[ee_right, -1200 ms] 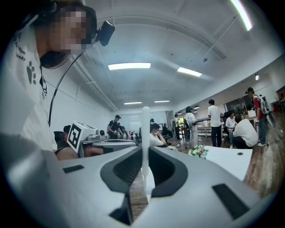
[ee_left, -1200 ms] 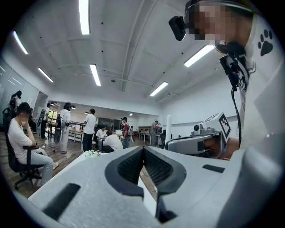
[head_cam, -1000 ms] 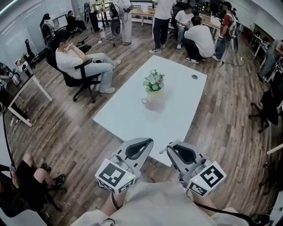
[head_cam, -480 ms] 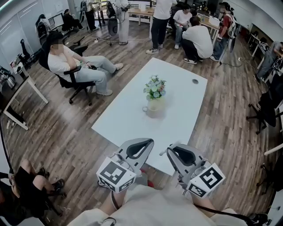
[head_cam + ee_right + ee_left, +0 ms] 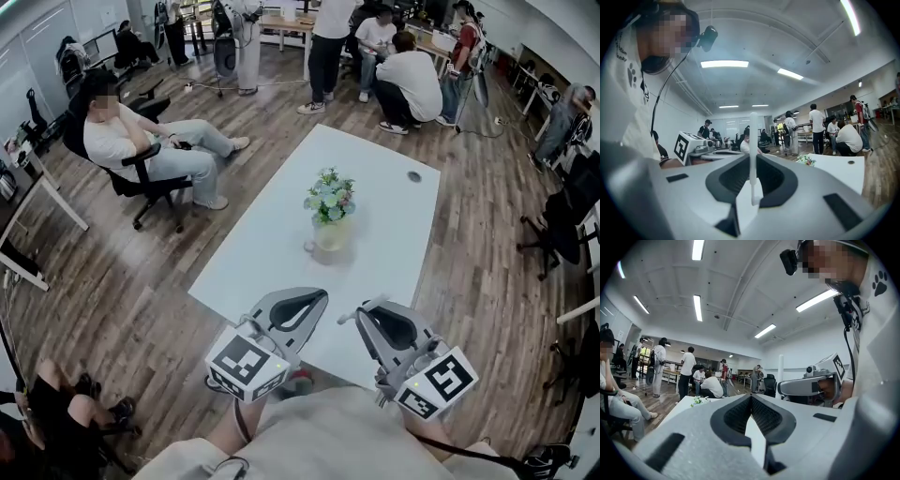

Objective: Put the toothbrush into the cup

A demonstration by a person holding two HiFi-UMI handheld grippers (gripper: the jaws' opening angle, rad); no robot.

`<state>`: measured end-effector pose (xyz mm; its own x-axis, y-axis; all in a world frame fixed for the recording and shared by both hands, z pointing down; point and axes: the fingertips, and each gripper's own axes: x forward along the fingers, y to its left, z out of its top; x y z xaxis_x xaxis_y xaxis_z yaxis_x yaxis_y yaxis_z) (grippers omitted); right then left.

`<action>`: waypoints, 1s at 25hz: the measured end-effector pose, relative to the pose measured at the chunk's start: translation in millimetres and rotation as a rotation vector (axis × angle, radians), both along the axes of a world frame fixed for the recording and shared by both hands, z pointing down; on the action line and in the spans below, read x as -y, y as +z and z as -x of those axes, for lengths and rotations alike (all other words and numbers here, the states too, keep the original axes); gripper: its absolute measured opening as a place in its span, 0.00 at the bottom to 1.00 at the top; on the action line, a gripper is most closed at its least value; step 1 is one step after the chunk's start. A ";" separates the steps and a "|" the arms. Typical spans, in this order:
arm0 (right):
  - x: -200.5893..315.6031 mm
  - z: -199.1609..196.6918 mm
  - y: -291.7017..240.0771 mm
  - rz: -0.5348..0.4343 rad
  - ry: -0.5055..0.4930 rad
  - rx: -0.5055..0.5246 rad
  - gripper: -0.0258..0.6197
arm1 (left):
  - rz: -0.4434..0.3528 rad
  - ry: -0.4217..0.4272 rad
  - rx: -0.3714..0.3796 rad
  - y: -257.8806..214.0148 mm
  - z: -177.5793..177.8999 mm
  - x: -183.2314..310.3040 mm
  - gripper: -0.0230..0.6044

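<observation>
White and thin, the toothbrush [image 5: 753,136] stands upright in the right gripper [image 5: 753,161], whose jaws are closed on its lower part. Which end carries the bristles cannot be made out. Black-and-white square markers [image 5: 246,364] sit on both gripper cubes, and a paw print [image 5: 880,276] marks the person's shirt. The left gripper [image 5: 751,399] has its jaws together on nothing. The cup [image 5: 329,234], filled with flowers [image 5: 329,195], stands mid-tabletop [image 5: 272,253], well apart from both grippers.
</observation>
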<state>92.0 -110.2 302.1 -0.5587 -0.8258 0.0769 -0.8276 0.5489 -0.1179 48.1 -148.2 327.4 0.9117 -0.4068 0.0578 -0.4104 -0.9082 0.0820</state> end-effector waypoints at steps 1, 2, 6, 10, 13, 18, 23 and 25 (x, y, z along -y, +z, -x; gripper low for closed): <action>2.9 0.8 1.6 0.006 0.006 0.001 0.12 | 0.002 0.001 0.002 1.8 1.6 5.2 0.05; 5.5 1.1 3.2 0.013 0.010 -0.001 0.12 | 0.003 0.001 0.002 3.0 2.8 10.5 0.05; 11.4 -6.4 14.6 0.046 0.036 -0.022 0.12 | 0.012 0.006 -0.029 9.2 -0.3 24.5 0.05; 28.2 -12.2 27.2 0.059 0.057 -0.039 0.12 | 0.010 0.000 -0.023 16.0 -3.6 38.1 0.05; 46.7 -15.3 31.1 0.046 0.069 -0.052 0.12 | 0.024 -0.002 -0.021 23.9 -9.9 47.4 0.05; 81.8 -19.9 39.9 0.018 0.079 -0.075 0.12 | 0.036 -0.033 -0.028 42.6 -17.0 71.4 0.05; 114.6 -23.1 54.9 0.019 0.084 -0.073 0.12 | 0.067 -0.074 -0.037 60.3 -16.3 90.0 0.05; 126.8 -24.5 57.6 0.011 0.087 -0.074 0.12 | 0.089 -0.082 -0.044 63.7 -17.3 94.4 0.05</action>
